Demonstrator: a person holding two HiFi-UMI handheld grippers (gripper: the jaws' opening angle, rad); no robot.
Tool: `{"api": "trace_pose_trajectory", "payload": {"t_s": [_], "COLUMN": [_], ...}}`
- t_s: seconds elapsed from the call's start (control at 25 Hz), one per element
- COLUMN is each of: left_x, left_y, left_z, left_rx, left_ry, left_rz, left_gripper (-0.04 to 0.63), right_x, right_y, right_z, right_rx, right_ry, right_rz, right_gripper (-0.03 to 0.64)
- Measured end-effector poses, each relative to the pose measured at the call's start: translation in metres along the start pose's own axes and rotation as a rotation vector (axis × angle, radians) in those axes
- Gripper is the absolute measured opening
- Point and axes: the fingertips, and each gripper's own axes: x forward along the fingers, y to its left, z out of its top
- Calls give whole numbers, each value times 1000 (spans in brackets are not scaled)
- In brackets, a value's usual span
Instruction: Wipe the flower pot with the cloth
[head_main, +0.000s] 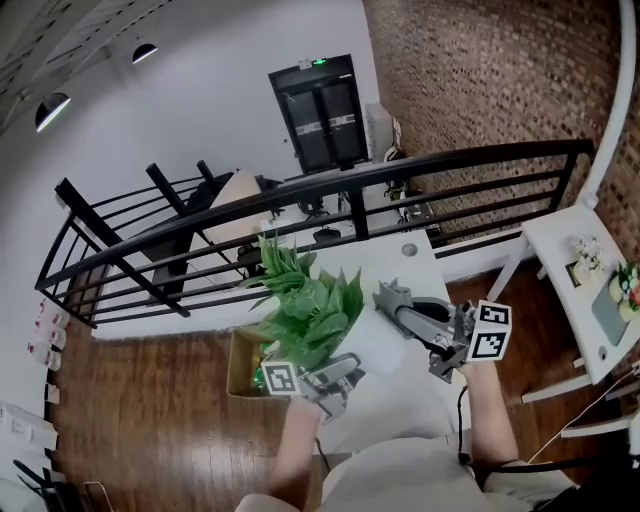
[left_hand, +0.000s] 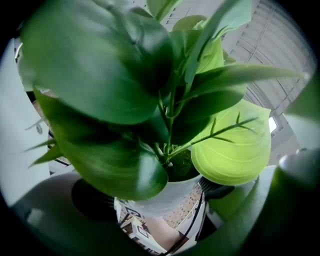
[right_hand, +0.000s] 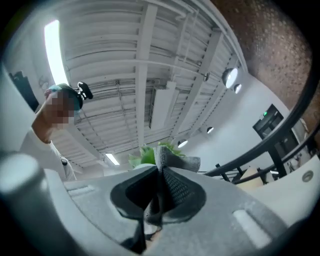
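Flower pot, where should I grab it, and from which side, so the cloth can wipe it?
Take the flower pot by its white wall below the rim, coming from the side, under the leaves. They spread wide over the top, blocking an approach from above; the round wall likely suits a pinch across it.

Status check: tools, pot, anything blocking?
Left tool clamped on flower pot, pot tilted. Right tool shut on cloth, beside the pot; contact unclear. Leaves overhang the rim; nothing else blocking.

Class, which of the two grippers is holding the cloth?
The right gripper: grey cloth is pinched between its jaws, whereas the left gripper grips the flower pot.
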Motion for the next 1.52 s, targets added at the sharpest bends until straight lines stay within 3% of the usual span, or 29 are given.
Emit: {"api": "trace_pose_trajectory", "payload": {"t_s": [0.16, 0.24, 0.32, 0.44, 0.56, 0.64, 0.72, 0.92, 1.08, 1.36, 1.52], "left_x": [-1, -2, -2, 4, 15, 20, 24, 31, 32, 34, 35], "left_y": [6, 4, -2, -18, -23, -21, -20, -14, -10, 1, 14], "left_z": [2, 2, 0, 1, 4, 7, 10, 20, 24, 28, 27], "left_rx": [-7, -7, -13, -47, -59, -66, -70, -77, -37, 49, 94], "left_ry": [-26, -20, -4, 2, -24, -44, -65, -139, -160, -226, -221], "left_rz": [4, -9, -31, -103, -139, -141, -137, -107, -65, 26, 107], "left_gripper": [525, 525, 525, 525, 525, 525, 525, 523, 523, 522, 522], "right_x": [-4, 1, 1, 2, -3, -12, -16, -12, 1, 1, 9], "right_y": [43, 51, 45, 10, -6, -8, -8, 6, 19, 31, 48], "right_z": [9, -3, -8, -18, -30, -31, -38, -60, -67, -67, -67], "right_rx": [-197, -221, -158, 36, 193, 259, 273, 97, -69, -65, -165], "right_ry": [104, 155, 136, 74, -34, -124, -142, -32, 36, -2, 12], "right_rz": [51, 65, 66, 16, 48, 84, 106, 92, 49, 9, -38], "right_gripper": [14, 14, 14, 14, 14, 14, 14, 14, 14, 14, 14]}}
